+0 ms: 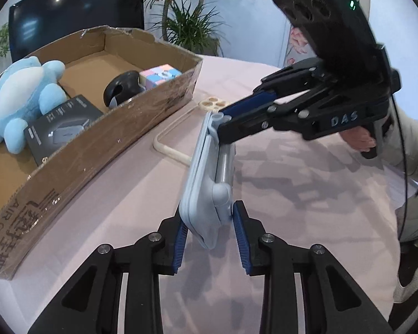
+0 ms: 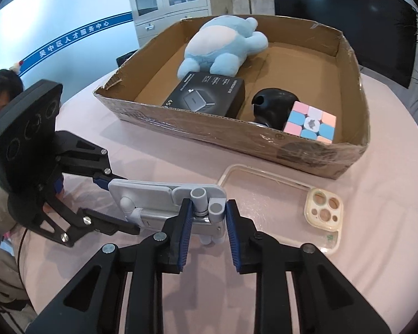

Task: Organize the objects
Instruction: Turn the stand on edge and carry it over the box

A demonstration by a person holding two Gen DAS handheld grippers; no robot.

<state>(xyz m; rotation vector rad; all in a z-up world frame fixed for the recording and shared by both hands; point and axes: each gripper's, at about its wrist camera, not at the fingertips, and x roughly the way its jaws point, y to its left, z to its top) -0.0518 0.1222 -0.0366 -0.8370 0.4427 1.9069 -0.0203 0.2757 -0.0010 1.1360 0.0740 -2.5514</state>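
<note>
Above the pink tablecloth (image 2: 390, 194), both grippers clamp the folded phone stand (image 1: 206, 172): left gripper (image 1: 210, 222) at 6 o'clock, right gripper (image 2: 209, 211) at 12.

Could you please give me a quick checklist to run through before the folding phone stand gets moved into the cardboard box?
1. Left gripper shut on the phone stand: ok, its fingers press the plate's end.
2. Right gripper shut on the stand's hinge end: ok.
3. Stand folded flat: cannot tell.
4. Free floor in the cardboard box: ok, bare cardboard behind the plush toy, black carton and cube.
5. Phone case clear of the stand: ok, lying flat on the table beside it.
</note>
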